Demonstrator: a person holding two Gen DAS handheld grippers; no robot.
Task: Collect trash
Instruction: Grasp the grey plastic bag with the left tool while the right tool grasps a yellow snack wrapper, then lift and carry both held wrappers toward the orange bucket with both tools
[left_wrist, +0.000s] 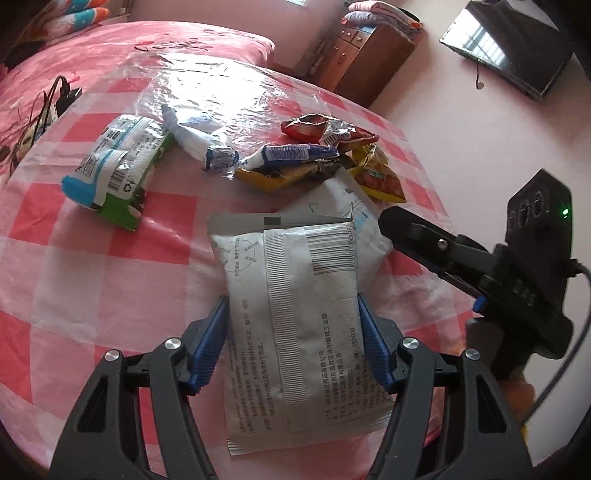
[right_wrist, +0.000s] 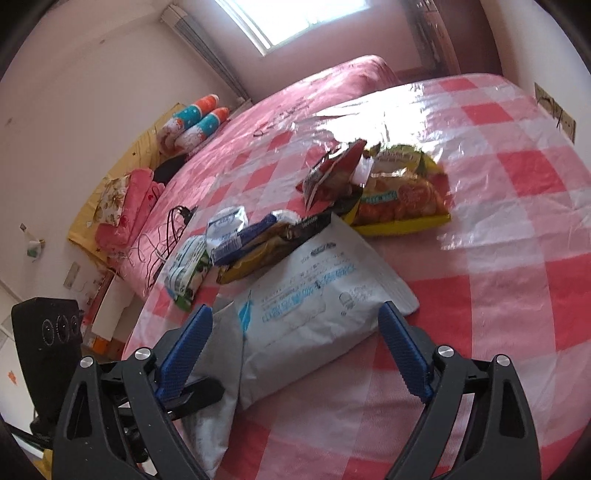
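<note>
A white barcoded packet (left_wrist: 295, 314) lies on the checked table between the blue pads of my left gripper (left_wrist: 293, 334), which touch both its sides. A second white packet with blue print (right_wrist: 314, 306) lies beside it, between the wide-open fingers of my right gripper (right_wrist: 295, 354); the pads stand clear of it. The right gripper also shows in the left wrist view (left_wrist: 424, 243). Further back lie a green and white wrapper (left_wrist: 114, 166), a crumpled white and blue wrapper (left_wrist: 207, 140), a red snack bag (left_wrist: 328, 129) and yellow snack bags (left_wrist: 373, 173).
The table (left_wrist: 74, 258) has a pink and white checked plastic cover. A pink bed (left_wrist: 129, 40) lies behind it with cables (left_wrist: 51, 107). A wooden cabinet (left_wrist: 362, 55) and a TV (left_wrist: 509, 48) stand at the far right.
</note>
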